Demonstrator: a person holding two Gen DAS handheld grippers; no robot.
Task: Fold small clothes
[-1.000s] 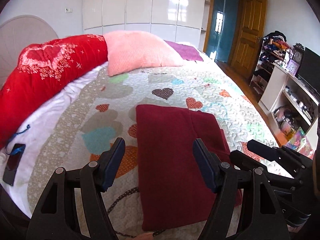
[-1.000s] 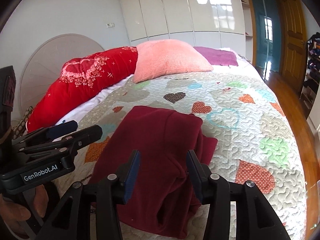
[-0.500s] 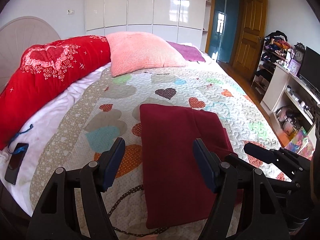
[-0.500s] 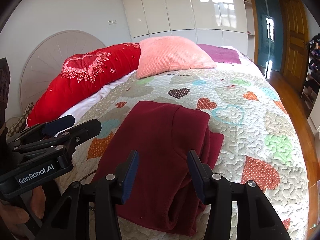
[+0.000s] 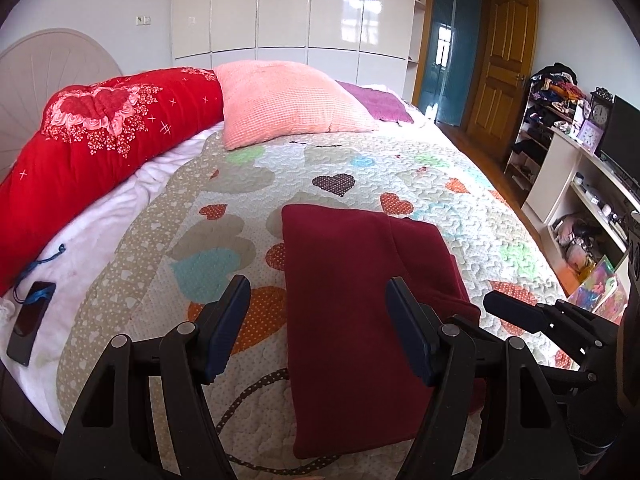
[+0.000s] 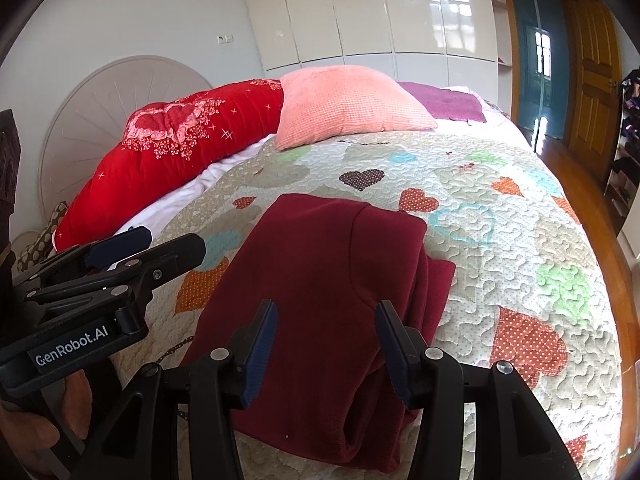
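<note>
On the heart-patterned quilt [image 5: 460, 184] lay the dark red garment [image 5: 360, 300], folded into a rough rectangle near the foot edge of the bed, with a doubled layer bunched along its right side. From my left wrist camera I saw the left gripper [image 5: 318, 320] hovering above the garment's near left part, its blue-padded jaws wide apart with nothing between them; the left finger hung over the quilt's orange heart, the right one over red cloth. I could not see either pad touching the fabric. The right gripper [image 6: 326, 340] sat over the garment's near end in its own view, jaws apart too, though narrower than the left, and empty. In the left view it showed at the right edge [image 5: 540, 320], beside the garment's right border. In the right view the left gripper [image 6: 160, 248] reached in from the left, held by a hand [image 6: 36, 428] at the lower corner.

Farther up the bed rested a pink pillow [image 5: 288, 100], touching a long red bolster [image 5: 100, 140] on its left, with a purple cloth [image 5: 376, 100] behind it. A dark phone [image 5: 30, 320] lay on the white sheet at the left edge.
</note>
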